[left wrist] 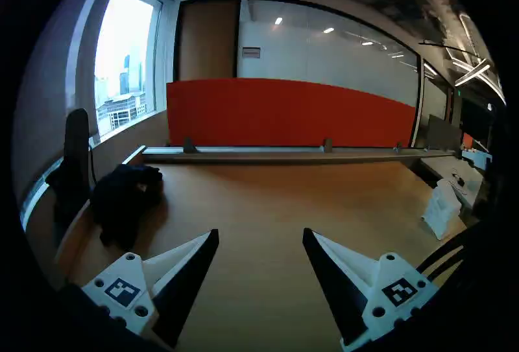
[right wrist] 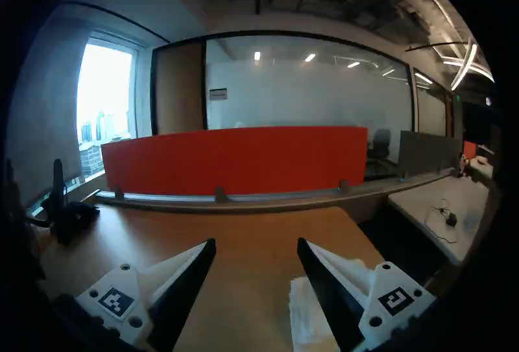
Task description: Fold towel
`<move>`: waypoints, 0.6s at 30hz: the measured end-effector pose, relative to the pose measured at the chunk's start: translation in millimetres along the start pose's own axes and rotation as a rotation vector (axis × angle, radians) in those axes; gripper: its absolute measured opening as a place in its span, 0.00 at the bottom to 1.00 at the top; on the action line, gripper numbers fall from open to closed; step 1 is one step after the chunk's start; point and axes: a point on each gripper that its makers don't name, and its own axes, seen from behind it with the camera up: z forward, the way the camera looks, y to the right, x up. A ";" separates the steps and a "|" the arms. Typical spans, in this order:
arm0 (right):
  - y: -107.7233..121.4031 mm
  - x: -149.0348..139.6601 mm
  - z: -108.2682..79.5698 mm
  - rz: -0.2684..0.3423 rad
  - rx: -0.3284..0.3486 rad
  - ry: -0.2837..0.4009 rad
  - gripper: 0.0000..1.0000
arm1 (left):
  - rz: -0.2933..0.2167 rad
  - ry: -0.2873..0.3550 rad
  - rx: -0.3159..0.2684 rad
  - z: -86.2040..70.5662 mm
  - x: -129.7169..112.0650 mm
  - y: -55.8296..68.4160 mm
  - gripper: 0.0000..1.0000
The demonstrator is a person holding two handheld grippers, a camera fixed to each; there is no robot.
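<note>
Left gripper view: left gripper (left wrist: 259, 232) is released and empty, held above the desk (left wrist: 272, 196), with a dark bundle (left wrist: 123, 199) off to the left; probably idle until a grab. Right gripper view: right gripper (right wrist: 255, 242) is also released, with the white towel (right wrist: 301, 316) on the desk beneath its right-hand finger, likely lined up for pickup.
</note>
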 end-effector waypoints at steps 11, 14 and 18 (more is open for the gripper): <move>-38.1 12.8 1.9 -0.086 -0.018 0.065 0.97 | 0.051 0.157 0.011 3.2 37.7 -1.9 0.96; -49.4 15.2 2.8 -0.091 -0.007 0.068 0.97 | 0.049 0.197 0.020 2.4 45.9 -2.4 0.96; -64.8 17.8 4.6 -0.080 0.018 0.068 0.97 | 0.054 0.243 0.029 1.4 54.1 -3.8 0.96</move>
